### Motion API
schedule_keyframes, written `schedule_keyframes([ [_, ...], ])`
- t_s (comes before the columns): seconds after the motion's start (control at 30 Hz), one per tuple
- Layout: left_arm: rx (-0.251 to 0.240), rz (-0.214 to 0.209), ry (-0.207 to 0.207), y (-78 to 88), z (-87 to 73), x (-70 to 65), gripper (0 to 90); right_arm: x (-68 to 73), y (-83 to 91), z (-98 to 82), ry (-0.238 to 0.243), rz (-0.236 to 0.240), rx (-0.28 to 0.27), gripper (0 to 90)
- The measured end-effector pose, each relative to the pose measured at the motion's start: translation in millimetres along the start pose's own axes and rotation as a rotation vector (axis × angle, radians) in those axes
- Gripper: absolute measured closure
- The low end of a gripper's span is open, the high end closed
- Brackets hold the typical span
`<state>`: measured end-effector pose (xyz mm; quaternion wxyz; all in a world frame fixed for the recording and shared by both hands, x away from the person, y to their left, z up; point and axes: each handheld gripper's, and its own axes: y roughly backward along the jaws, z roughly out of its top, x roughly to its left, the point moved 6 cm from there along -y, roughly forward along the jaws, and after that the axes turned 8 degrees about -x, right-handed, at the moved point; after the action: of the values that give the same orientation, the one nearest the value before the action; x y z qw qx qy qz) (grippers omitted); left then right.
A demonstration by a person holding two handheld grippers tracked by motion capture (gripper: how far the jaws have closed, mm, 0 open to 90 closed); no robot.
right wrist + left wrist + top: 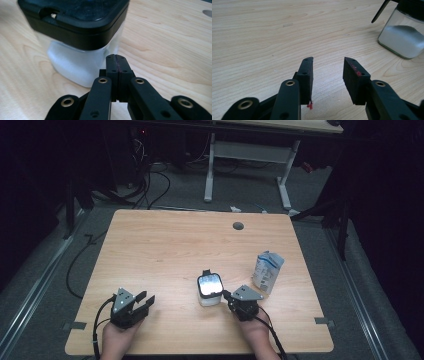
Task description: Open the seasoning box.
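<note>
Left hand-held gripper (145,301): jaws spread partway, nothing between them; in the left gripper view its two pads (306,75) stand apart over bare wood, touching nothing.
Right hand-held gripper (116,58): jaws pressed flat together with no gap and nothing pinched; the tips sit just beside the jar's lower wall, and whether they touch the glass I cannot tell.
Jar (210,290): square clear jar with a black lid, standing upright on the worktop (165,250), a little toward 4 o'clock of its middle; a white filling lies in its lower part.
Jar axis: long axis vertical, lid facing up; a black lid tab juts out at the jar's 12 o'clock edge in the high view.
Jar from the left gripper view: at 2 o'clock of the open jaws, well apart from them.
Carton (267,271): pale blue-and-white carton with its top opened, standing at 2 o'clock of the jar, near the right hand.
Left hand (118,335): comes in from the 6 o'clock edge, near the worktop's 7 o'clock corner, gripper aimed toward 2 o'clock, low over the wood.
Right hand (255,330): comes in from 6 o'clock, just at 4 o'clock of the jar, gripper aimed toward 10 o'clock at the jar's side, held low and nearly level.
</note>
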<state>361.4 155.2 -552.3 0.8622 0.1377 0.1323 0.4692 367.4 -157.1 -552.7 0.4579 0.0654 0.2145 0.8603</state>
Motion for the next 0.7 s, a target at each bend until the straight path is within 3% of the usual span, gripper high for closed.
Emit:
schedule_keyframes([
  [0.3,0.004,-0.003,-0.008,-0.1,-0.4,-1.3,60.7,14.1,1.9,-2.7,0.012,0.023,0.0,90.0],
  [0.7,0.007,-0.004,-0.014,0.0,-1.1,-0.7,60.7,9.3,7.4,-1.6,0.009,0.015,-0.011,89.8],
])
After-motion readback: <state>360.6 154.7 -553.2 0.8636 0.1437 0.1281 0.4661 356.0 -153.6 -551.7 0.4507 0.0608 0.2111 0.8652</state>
